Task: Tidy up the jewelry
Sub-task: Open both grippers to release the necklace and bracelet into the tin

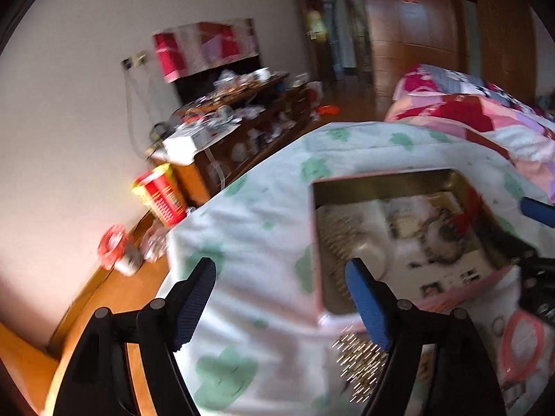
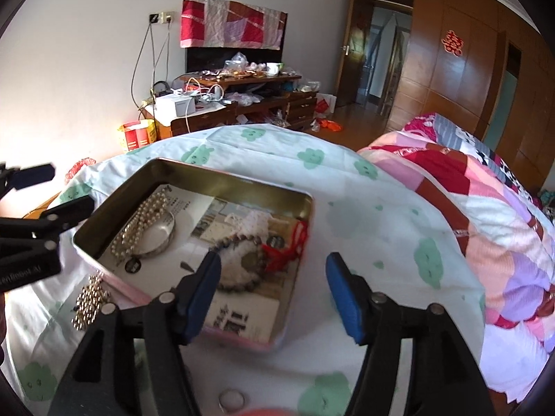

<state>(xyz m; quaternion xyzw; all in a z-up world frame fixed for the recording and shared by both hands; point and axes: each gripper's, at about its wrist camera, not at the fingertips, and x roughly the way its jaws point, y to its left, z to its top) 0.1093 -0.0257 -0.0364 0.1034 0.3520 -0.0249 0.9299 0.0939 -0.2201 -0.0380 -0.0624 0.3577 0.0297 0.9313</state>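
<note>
- The tin (image 2: 194, 187) sits open on the sheet (image 2: 364, 208) that covers the bed, and serves here as the landmark.
- In the tin, toward its left wall, lie the pearl necklace (image 2: 138, 222) and the bangle (image 2: 163, 239), touching each other.
- In the tin, toward its right wall, lie the bead bracelet (image 2: 242, 263) and the knotted cord (image 2: 295, 246).
- Over the tin's near-left rim hangs the chain strap (image 2: 88, 301), partly on the sheet.
- Before the tin, on the sheet, lies the ring (image 2: 231, 400).
- Right of the tin lies the quilt (image 2: 485, 215).
- Behind the tin, past the bed, stands the cabinet (image 2: 225, 111).
- Left of the tin is the left hand-held gripper (image 2: 52, 190); before it, the right hand-held gripper (image 2: 274, 270), straddling its near-right corner.
</note>
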